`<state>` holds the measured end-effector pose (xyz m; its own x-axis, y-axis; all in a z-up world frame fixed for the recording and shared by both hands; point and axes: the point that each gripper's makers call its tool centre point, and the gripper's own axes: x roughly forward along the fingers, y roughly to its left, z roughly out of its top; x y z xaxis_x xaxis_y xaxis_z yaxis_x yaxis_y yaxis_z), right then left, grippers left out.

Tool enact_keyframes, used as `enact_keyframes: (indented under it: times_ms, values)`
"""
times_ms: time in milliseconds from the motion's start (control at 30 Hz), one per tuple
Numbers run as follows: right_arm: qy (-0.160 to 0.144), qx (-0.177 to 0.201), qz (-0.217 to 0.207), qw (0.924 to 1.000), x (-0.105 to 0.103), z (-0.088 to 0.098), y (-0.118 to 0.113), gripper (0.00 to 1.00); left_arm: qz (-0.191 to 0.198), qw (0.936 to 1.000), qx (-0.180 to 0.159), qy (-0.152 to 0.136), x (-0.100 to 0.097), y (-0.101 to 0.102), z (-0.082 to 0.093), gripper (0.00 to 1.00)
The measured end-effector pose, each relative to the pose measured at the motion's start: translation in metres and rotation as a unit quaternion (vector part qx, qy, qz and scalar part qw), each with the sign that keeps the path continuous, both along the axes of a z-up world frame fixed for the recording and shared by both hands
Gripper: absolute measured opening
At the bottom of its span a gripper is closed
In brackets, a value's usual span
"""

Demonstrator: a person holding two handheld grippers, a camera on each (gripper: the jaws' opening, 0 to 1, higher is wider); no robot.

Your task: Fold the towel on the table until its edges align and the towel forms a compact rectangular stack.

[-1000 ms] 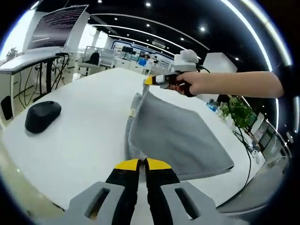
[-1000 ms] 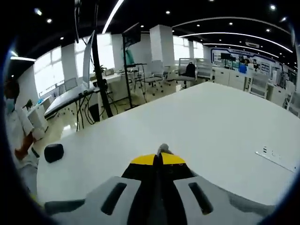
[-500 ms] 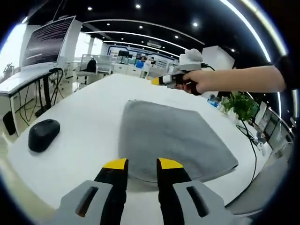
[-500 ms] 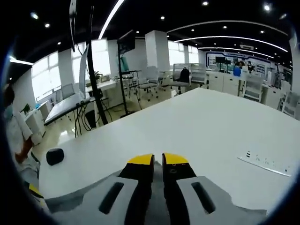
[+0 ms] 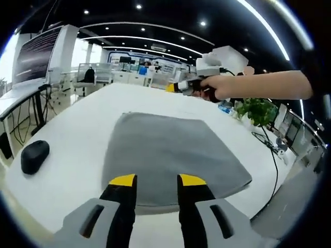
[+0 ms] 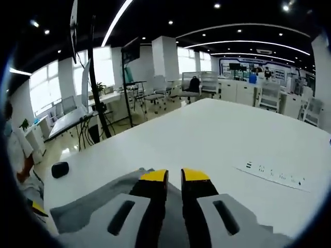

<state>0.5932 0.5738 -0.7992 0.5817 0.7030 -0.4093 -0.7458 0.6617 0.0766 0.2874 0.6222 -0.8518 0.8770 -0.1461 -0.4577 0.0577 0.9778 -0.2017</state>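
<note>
Towel (image 5: 170, 155), grey, lies flat on the white surface (image 5: 77, 139) as a rough rectangle, its near edge just beyond the tips of the left claw (image 5: 158, 181). A second ago that claw was closed on the near corner, and the right claw, held in a person's hand (image 5: 220, 88), pinched the far corner up off the surface, so the cloth hung slanted between them. Both have since let go, and the cloth has dropped and settled. The left claw now stands open, its yellow-tipped jaws apart, holding nothing. The right claw (image 5: 173, 88) hovers above and past the far edge of the towel, clear of the cloth; in the right gripper view its jaws (image 6: 175, 175) are parted with a narrow gap, and a strip of grey cloth (image 6: 98, 204) lies below them. A black computer mouse (image 5: 35, 156) rests on the surface well to the left of the towel, and a green potted plant (image 5: 258, 109) sits off the far right edge. Judging from the thick, doubled-looking near edge, one fold seems to have just been laid down and released. The shape is tidy but broad, so another fold is probably needed for a compact stack.
</note>
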Motion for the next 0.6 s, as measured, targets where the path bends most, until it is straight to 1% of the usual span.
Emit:
enact_keyframes:
  times_ms: [100,400,467,533,600]
  values:
    - [0.003,-0.001,-0.007,1.0,-0.003,0.0,-0.015,0.09,-0.015,0.9999,0.004,0.0,0.002,-0.012,0.001,0.36]
    - [0.011,-0.004,-0.03,0.9995,0.003,-0.003,-0.071,0.12,-0.049,0.9988,0.003,0.0,0.017,-0.047,0.002,0.42]
    - [0.015,-0.005,-0.038,0.9991,0.006,-0.006,-0.083,0.13,-0.064,0.998,0.004,0.0,0.02,-0.058,0.001,0.45]
    - [0.024,-0.004,-0.046,0.9987,0.004,-0.009,-0.095,0.14,-0.076,0.9971,0.003,0.002,0.022,-0.067,0.0,0.49]
    - [0.028,-0.006,-0.053,0.9982,-0.001,-0.01,-0.108,0.16,-0.096,0.9953,0.007,0.007,0.024,-0.08,-0.002,0.51]
